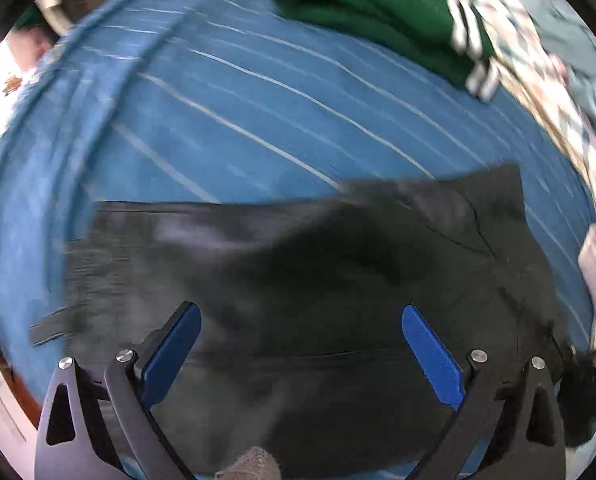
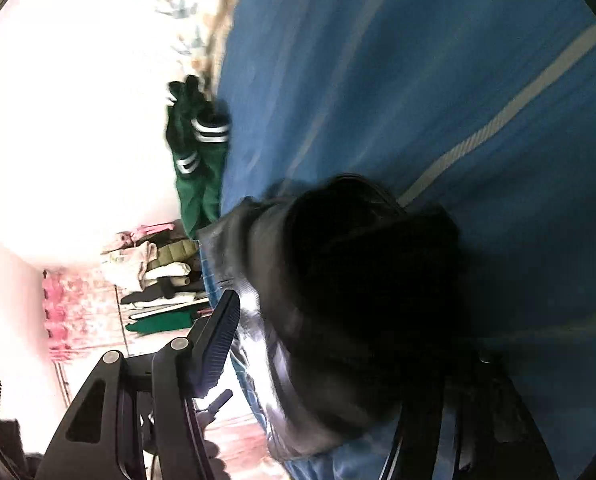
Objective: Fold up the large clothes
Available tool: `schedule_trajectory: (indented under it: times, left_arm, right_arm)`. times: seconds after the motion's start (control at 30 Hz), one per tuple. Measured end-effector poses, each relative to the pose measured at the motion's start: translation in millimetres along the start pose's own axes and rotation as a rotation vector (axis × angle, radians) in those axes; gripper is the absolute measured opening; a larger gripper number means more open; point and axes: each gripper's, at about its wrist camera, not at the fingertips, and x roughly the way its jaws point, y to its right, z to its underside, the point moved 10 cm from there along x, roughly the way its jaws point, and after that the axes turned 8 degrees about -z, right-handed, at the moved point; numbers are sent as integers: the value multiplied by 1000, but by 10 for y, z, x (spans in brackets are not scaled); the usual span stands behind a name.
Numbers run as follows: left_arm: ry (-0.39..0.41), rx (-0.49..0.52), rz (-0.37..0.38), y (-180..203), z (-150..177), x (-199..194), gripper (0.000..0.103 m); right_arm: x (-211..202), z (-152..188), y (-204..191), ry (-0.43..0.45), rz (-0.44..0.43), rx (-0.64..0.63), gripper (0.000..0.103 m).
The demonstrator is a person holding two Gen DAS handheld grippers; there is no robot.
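A large black garment [image 1: 298,280] lies partly folded on a blue striped bedsheet [image 1: 258,100]. My left gripper [image 1: 301,320] hovers over its near edge with both blue fingers wide apart and nothing between them. In the right wrist view the same black garment [image 2: 358,300] bulges close to the camera between the fingers of my right gripper [image 2: 338,344]. Only the left finger [image 2: 218,344] shows; the right one is hidden behind the cloth, so the grip is unclear.
A folded green garment with white stripes [image 1: 378,12] lies at the far edge of the bed, also in the right wrist view [image 2: 198,160]. A patterned quilt [image 1: 538,80] lies at the right. A pile of clothes [image 2: 158,272] lies beyond the bed.
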Motion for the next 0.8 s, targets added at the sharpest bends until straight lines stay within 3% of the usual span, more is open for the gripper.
schedule_trajectory:
  times: [0.17,0.27,0.37,0.4,0.43,0.47,0.53,0.63,0.8]
  left_arm:
    - [-25,78,-23,230,87,332,103]
    - [-30,57,10,211,68,364,103]
    - [-47,56,32,201,50,388,103]
    - [-47,58,33,192,30,397,103]
    - [-45,60,34,190,15,403,103]
    - [-40,58,37,190,-6,400,103]
    - [-45,59,43,185,-62,401,103]
    - [-20,118,48,287,-138,340,103]
    - [29,200,74,519,-279,183,103]
  right_arm:
    - [215,-52,-171,-21,1,-48,65]
    - [273,-56,-366,-4,-83,-55,62]
    - [496,-61,-308,-46,37,-132,64]
    - [539,-85,-298,-45,33,-121,63]
    - [569,-112,-299,-38,26,-104,57]
    - [570,-140,-306,-23,20,-78,38]
    - [535,-162,-370,17,18,-46,27]
    - [351,-137,-633,91,-54,12,22]
    - [-100,-193,-1108,203,-73,-53,20]
